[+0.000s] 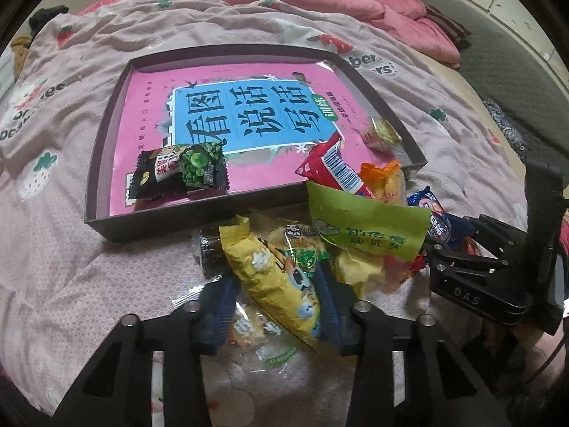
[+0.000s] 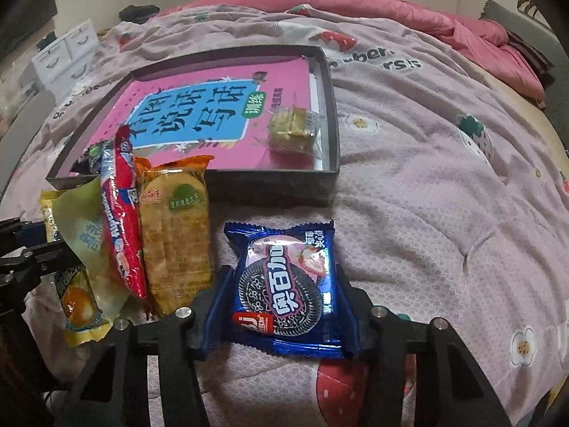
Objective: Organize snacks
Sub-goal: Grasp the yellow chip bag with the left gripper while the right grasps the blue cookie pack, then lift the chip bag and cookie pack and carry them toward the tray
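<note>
I have my left gripper (image 1: 277, 306) pinched on the yellow foil snack packet (image 1: 274, 277) atop the heap and my right gripper (image 2: 282, 306) hugging the blue foil cookie packet (image 2: 284, 284) on the quilt, both bound for the shallow dark cardboard tray (image 2: 327, 82) just beyond

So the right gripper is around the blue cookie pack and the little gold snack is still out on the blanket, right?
Not quite. The gold snack lies inside the tray, near its right wall, as the right wrist view shows. The right gripper is around the blue cookie pack.
</note>
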The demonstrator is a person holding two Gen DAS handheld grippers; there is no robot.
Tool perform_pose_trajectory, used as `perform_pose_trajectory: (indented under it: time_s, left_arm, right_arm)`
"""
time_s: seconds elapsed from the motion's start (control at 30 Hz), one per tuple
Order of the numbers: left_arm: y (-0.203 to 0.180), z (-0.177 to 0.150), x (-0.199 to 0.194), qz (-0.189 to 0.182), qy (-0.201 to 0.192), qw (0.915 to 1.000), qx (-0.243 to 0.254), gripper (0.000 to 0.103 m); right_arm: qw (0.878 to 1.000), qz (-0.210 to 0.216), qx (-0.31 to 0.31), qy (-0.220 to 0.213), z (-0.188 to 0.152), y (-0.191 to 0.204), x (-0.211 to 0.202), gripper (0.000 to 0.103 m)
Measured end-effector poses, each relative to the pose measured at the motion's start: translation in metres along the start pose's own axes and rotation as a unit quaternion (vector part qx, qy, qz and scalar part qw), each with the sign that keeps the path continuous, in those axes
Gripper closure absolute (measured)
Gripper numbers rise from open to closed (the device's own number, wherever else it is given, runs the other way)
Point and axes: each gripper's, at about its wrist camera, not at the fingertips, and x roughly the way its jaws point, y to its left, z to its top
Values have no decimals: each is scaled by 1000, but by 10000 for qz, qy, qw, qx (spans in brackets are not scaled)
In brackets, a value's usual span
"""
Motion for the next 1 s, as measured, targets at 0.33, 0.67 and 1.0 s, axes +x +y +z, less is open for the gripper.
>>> perform_pose_trajectory:
  time_s: [0.33,0.67,1.0]
  left_arm:
    - [5,2,-12,-314,-192,9993,-72,82]
    - [2,2,-27,-561,-358,9978,-31,85]
    - [9,9,-52,-638,-640,9958,-154,85]
  right_arm:
    - [9992,222,243,-220,3,-9,-10,51]
    - [9972,234,511,-500,4,-20,-24,51]
    - [9933,361,662,-880,8,-27,-41,51]
